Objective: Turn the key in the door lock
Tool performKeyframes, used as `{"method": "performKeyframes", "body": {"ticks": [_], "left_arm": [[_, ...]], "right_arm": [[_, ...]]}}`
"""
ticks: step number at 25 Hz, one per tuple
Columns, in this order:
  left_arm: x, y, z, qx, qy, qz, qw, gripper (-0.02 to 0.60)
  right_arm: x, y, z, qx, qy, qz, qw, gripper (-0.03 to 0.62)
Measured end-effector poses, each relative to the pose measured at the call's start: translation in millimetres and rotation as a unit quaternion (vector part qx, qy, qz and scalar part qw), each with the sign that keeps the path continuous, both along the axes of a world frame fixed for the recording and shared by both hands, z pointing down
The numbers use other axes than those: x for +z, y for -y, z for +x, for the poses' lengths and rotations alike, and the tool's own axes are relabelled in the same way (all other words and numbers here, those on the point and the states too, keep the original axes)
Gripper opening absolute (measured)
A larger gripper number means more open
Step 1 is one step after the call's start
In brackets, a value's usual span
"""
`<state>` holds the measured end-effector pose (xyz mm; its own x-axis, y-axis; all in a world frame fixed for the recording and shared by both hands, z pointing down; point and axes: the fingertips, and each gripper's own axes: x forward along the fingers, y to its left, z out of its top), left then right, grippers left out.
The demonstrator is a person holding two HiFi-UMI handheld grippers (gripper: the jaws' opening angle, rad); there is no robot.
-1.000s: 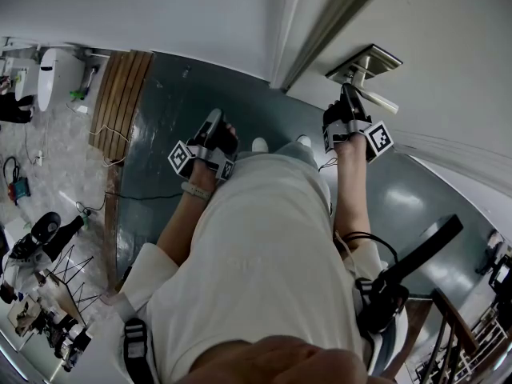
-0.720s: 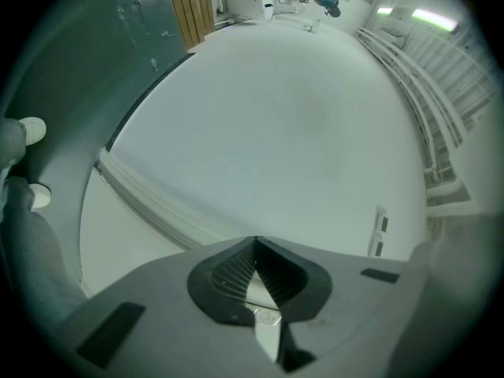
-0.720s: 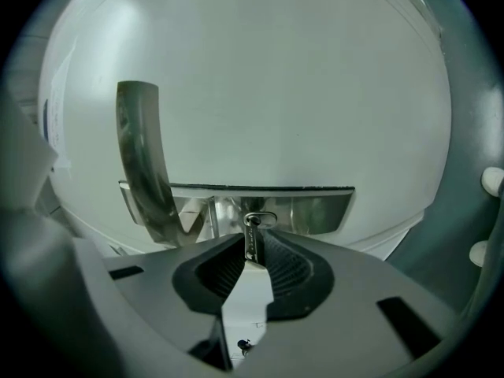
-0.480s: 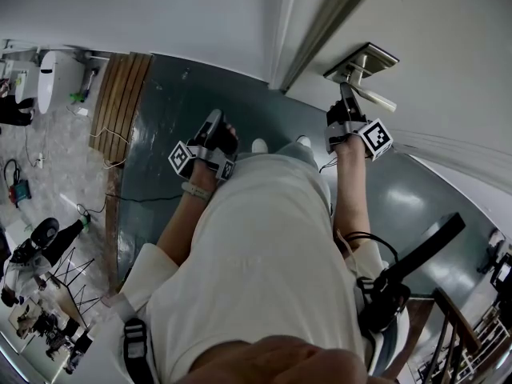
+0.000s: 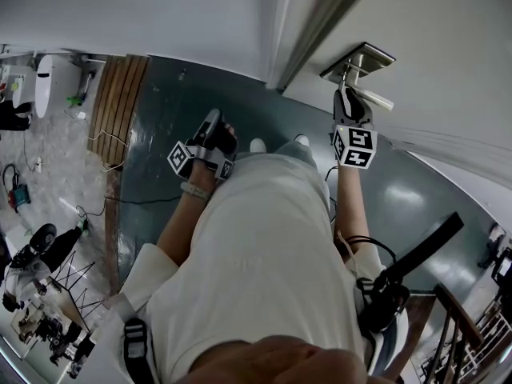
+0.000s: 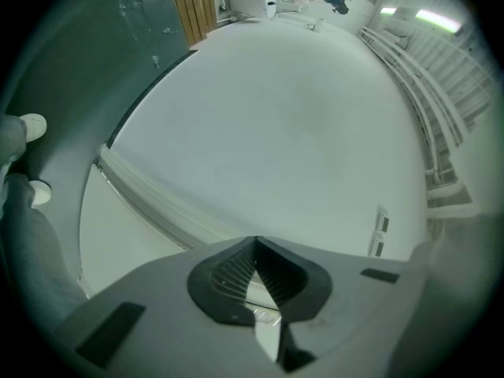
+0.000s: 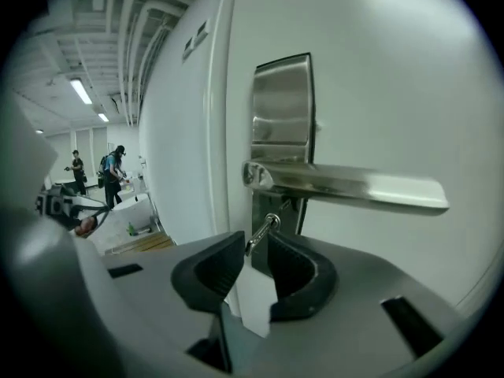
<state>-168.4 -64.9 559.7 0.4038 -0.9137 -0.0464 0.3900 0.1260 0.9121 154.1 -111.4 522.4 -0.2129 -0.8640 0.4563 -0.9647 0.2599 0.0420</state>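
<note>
Our right gripper [image 7: 253, 246] is at the key [image 7: 263, 231], which sits in the lock under the lever handle [image 7: 346, 186] near the door's [image 7: 394, 69] edge. The jaws have just eased narrowly apart around it, perhaps brushing one pad. Our left gripper [image 6: 255, 246] is pinched closed, empty.

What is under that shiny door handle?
A small key sticks out of the metal lock plate just under the lever handle. Its blade and the keyhole cannot be seen; they are hidden inside the lock.

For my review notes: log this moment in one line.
right tool: open | key: between its jaws, under door handle | left tool: shut, empty
</note>
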Motion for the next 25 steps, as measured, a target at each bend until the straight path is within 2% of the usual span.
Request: {"method": "performKeyframes", "body": {"ticks": [2,4,9,11,14,16,18,21,23,25], "left_arm": [[1,1,1,0.001,-0.001,-0.001,1.0,0.008],[2,2,1,0.001,0.0,-0.001,1.0,0.008],[1,1,0,-0.003,-0.001,-0.002,1.0,0.008],[2,0,-1,-0.005,-0.002,-0.003,1.0,0.008],[4,-2,-1,-0.007,-0.003,-0.005,1.0,0.008],[5,-1,-1,-0.007,-0.003,-0.004,1.0,0.008],[6,0,0,-0.008,-0.004,-0.004,1.0,0.008],[6,1,-3,-0.01,-0.003,-0.005,0.9999,0.008],[6,0,-4,-0.01,-0.002,-0.005,0.9999,0.008],[6,0,-4,-0.008,-0.001,-0.005,1.0,0.008]], "right_arm": [[5,5,0,0.018,0.012,-0.004,1.0,0.081],[9,13,0,0.046,0.061,-0.009,0.997,0.081],[11,19,6,0.117,0.164,-0.009,0.979,0.08],[11,18,7,0.129,0.17,-0.008,0.977,0.073],[10,20,6,0.133,0.147,0.003,0.98,0.064],[10,21,7,0.14,0.174,0.008,0.975,0.063],[12,23,9,0.153,0.258,0.006,0.954,0.06],[11,26,8,0.163,0.4,-0.006,0.902,0.057],[10,25,8,0.169,0.487,-0.011,0.857,0.057],[13,23,9,0.178,0.567,-0.019,0.804,0.057]]}}
